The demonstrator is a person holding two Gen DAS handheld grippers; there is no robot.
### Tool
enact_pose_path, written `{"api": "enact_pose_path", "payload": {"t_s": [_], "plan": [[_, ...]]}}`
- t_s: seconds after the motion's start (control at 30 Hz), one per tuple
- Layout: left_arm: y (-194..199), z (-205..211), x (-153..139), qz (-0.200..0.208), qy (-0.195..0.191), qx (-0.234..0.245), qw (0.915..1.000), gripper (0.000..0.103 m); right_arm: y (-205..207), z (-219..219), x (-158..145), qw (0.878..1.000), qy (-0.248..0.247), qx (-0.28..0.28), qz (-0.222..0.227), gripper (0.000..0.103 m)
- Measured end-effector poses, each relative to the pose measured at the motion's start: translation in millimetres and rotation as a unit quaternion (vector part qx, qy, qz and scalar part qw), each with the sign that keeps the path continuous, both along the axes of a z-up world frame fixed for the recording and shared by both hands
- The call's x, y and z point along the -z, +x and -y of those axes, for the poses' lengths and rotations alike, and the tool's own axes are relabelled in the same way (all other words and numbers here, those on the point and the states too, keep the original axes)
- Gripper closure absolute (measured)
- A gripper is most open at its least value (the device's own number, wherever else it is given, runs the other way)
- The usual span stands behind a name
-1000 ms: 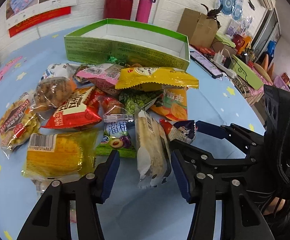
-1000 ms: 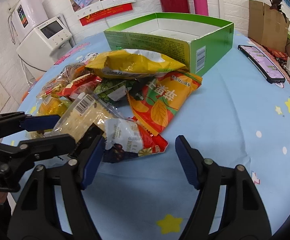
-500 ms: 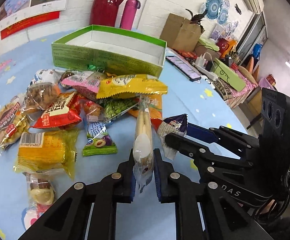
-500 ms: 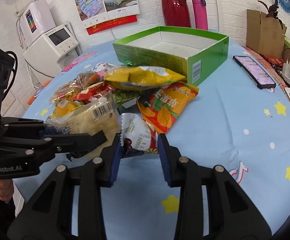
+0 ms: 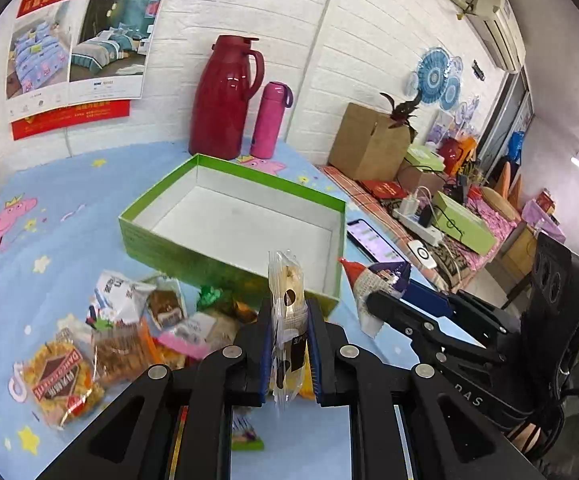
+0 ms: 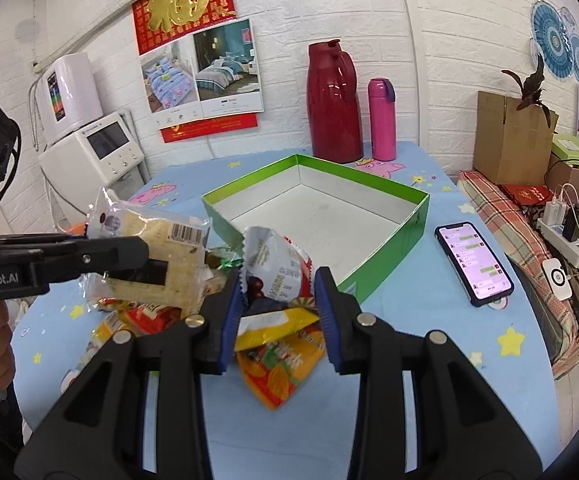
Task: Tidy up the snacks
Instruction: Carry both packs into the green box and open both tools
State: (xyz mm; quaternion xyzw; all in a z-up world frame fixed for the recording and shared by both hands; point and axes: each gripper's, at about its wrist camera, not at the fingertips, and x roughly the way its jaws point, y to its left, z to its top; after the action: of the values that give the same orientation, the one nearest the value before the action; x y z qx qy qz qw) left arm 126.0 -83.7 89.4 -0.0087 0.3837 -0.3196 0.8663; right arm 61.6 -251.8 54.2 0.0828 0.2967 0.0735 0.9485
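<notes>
We are carrying two snacks toward the empty green box (image 6: 413, 216): left gripper (image 5: 288, 354) clamping the clear cake packet (image 5: 286, 308), right gripper (image 6: 279, 312) pinching the white pouch (image 6: 275, 266). Release only once past the rim.

On my left gripper (image 6: 145, 258), seen from the right wrist camera, the side of the black arm read "enRobot.AI", its first letter cut off by the frame edge. My right gripper (image 5: 373, 300), seen from the left wrist camera, carried pale letters that looked like "DAS". The red wall hanging (image 6: 183, 4) bore a large gold character 福. A barcode label (image 6: 185, 233) sat on the clear cake packet (image 6: 157, 256) I held, its digits too small to read. The round cookie packet (image 5: 59, 380) on the desk (image 5: 49, 208) had a brown diamond label whose letters I could not make out.
</notes>
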Motion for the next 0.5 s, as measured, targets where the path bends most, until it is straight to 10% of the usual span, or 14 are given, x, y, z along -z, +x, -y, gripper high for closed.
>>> {"api": "enact_pose_path", "payload": {"t_s": [0.5], "plan": [[118,52,41,-0.04,0.019,-0.033,0.9985,0.089,92,23,47,0.998,0.002,0.007,-0.055,0.064]]}}
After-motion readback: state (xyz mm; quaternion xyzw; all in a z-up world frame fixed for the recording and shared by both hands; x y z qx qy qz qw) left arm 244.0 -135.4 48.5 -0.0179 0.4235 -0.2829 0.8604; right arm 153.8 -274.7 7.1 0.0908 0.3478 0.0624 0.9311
